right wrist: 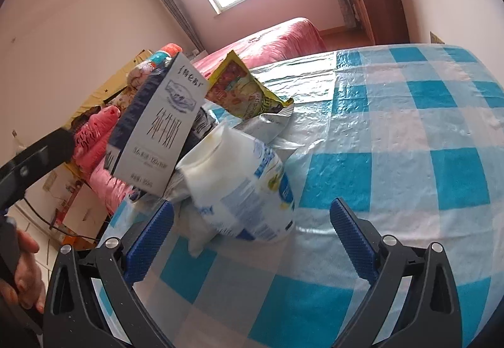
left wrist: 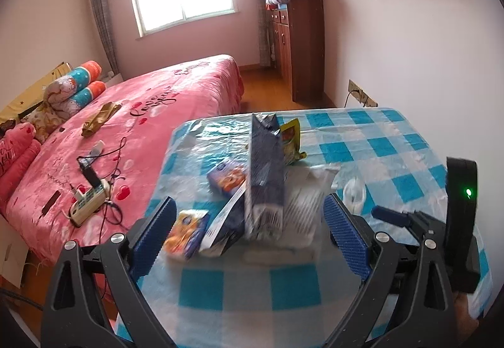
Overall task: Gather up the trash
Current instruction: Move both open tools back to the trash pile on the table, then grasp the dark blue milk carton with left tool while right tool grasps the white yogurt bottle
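Note:
A pile of trash lies on the blue-and-white checked table (left wrist: 393, 140). A tall dark blue and white milk carton (left wrist: 266, 171) stands in it, also in the right wrist view (right wrist: 157, 133). Beside it are a yellow snack wrapper (left wrist: 291, 141) (right wrist: 242, 89), small blue snack packets (left wrist: 226, 176) (left wrist: 186, 233), and a white plastic pouch (right wrist: 245, 190) (left wrist: 304, 206). My left gripper (left wrist: 249, 222) is open, its jaws on either side of the carton's base. My right gripper (right wrist: 252, 222) is open around the white pouch; it shows in the left wrist view (left wrist: 390, 215).
A bed with a pink cover (left wrist: 141, 114) stands left of the table, with a power strip and cables (left wrist: 91, 196) on it. A wooden cabinet (left wrist: 302, 48) stands by the far wall. A silver foil wrapper (right wrist: 271, 124) lies behind the pouch.

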`<state>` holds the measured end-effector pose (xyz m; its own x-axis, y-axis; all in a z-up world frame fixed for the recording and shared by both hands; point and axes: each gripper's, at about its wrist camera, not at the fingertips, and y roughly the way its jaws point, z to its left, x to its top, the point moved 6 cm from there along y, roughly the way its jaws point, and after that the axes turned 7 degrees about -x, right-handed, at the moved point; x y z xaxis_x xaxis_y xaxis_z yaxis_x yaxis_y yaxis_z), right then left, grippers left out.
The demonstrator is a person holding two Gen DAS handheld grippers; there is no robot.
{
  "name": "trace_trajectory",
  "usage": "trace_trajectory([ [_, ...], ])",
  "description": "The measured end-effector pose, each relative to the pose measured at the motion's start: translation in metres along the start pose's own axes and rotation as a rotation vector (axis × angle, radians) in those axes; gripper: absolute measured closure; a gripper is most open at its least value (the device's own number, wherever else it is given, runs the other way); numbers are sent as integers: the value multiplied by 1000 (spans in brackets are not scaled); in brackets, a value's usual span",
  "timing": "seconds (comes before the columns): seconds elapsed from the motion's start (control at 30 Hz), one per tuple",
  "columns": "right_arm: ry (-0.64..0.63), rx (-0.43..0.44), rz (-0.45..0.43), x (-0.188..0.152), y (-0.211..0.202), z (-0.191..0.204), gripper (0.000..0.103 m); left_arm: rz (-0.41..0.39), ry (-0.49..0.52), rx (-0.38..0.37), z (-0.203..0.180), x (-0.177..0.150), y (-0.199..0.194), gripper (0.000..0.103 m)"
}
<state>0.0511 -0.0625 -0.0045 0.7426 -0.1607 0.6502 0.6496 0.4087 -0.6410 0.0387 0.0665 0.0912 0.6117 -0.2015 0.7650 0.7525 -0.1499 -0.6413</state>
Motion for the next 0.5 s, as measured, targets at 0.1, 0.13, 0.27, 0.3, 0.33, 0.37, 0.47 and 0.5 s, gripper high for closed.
trace_trajectory([
  [0.1,-3,-5,1,3,3,-1,5,21,0,15,-1,10,21,8],
  [0.13,-5,-8,2,4,4,-1,5,27,-1,20,0,12,27,8],
  [0.27,-19,-18,2,7,7,0,6,68,-6,31,0,16,47,22],
  [0.3,-23,-23,0,8,8,0,7,77,-5,29,-1,16,52,23],
  [0.33,-23,-25,-1,8,8,-1,7,81,-3,29,-1,16,54,23],
  [0.37,-20,-25,-1,9,9,-1,9,85,3,33,-3,16,57,24],
  [0.47,-4,-26,5,10,12,-3,22,101,12,36,-5,15,66,28],
  [0.5,1,-24,8,10,13,-3,22,108,14,37,-6,15,68,30],
])
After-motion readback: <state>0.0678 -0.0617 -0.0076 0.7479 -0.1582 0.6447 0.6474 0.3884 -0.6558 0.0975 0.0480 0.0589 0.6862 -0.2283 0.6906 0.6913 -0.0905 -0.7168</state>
